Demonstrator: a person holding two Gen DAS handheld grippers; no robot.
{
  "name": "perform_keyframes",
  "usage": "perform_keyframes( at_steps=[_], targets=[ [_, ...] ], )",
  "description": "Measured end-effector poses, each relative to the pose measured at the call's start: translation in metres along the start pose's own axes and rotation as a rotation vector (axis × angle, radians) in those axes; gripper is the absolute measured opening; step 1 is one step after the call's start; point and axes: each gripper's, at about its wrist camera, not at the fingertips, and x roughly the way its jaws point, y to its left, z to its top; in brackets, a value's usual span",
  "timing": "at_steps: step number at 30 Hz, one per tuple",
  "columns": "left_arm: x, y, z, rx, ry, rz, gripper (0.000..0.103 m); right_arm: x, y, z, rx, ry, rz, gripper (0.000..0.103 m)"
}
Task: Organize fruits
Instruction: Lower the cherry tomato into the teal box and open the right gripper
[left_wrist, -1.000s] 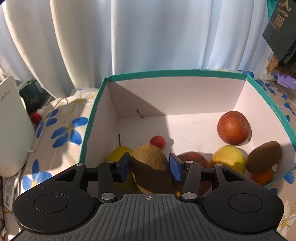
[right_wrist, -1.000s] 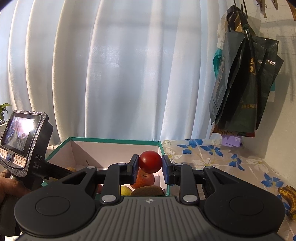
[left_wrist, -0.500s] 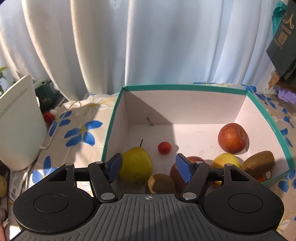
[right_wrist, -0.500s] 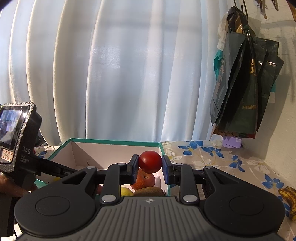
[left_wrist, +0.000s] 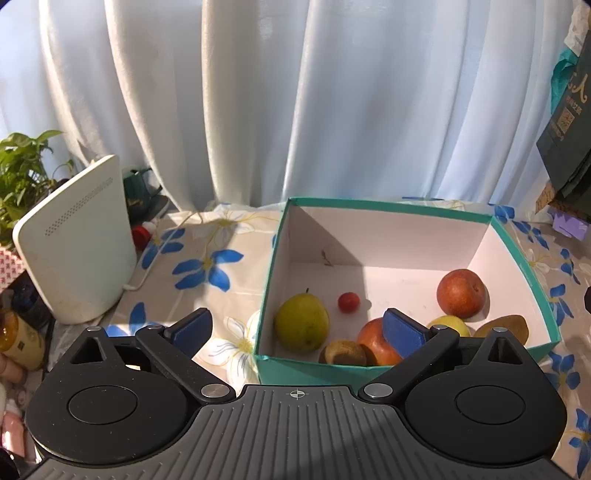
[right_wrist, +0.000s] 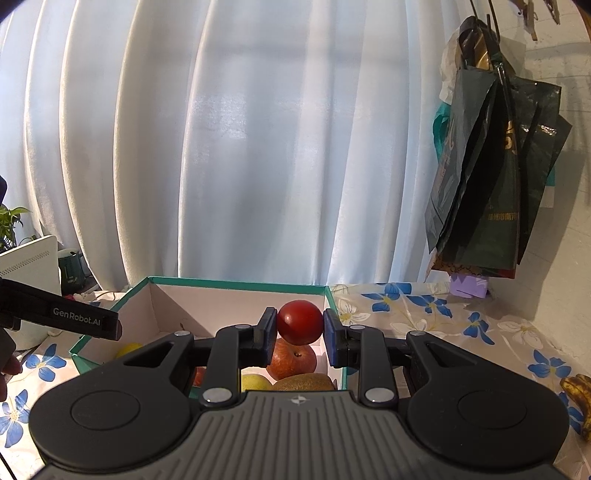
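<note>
The left tool (left_wrist: 297, 326) was opening wide and empty above the teal box's (left_wrist: 317, 369) near edge, fruit lying inside, including a green pear (left_wrist: 302, 322), while the right tool (right_wrist: 300, 326) stayed clamped on a red fruit (right_wrist: 299, 322) over the box.

Daylight pours through the white curtain (right_wrist: 258, 147) behind the table, so both views are backlit and bright, with a cool bluish cast in the folds. Low sun strikes from the left, leaving the left inner wall of the teal box (left_wrist: 524, 258) in a slanting shadow while its floor glows pinkish white. The pear (left_wrist: 302, 322) and small red fruit (left_wrist: 348, 302) throw short shadows to the right. The flowered tablecloth (left_wrist: 207, 266) is sunlit in patches. Both fisheye pictures bend straight lines near the edges and darken at the corners. Focus is sharp, without motion blur.
</note>
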Motion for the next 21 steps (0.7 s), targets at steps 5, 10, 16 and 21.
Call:
perform_keyframes(
  at_steps=[5, 10, 16, 21],
  targets=[
    [-0.012, 0.009, -0.004, -0.021, -0.009, 0.01, 0.102, 0.0, -0.002, 0.001, -0.005, -0.009, 0.005, 0.026],
    [-0.019, 0.014, -0.007, -0.038, -0.007, 0.023, 0.103, 0.007, -0.005, 0.002, -0.008, 0.001, 0.016, 0.026],
    [-0.021, 0.019, -0.011, -0.048, 0.016, 0.058, 0.103, 0.028, -0.002, -0.005, -0.017, 0.05, 0.047, 0.026],
    [-0.021, 0.025, -0.013, -0.072, 0.026, 0.075, 0.103, 0.043, 0.007, -0.015, -0.037, 0.1, 0.086, 0.026]
  ],
)
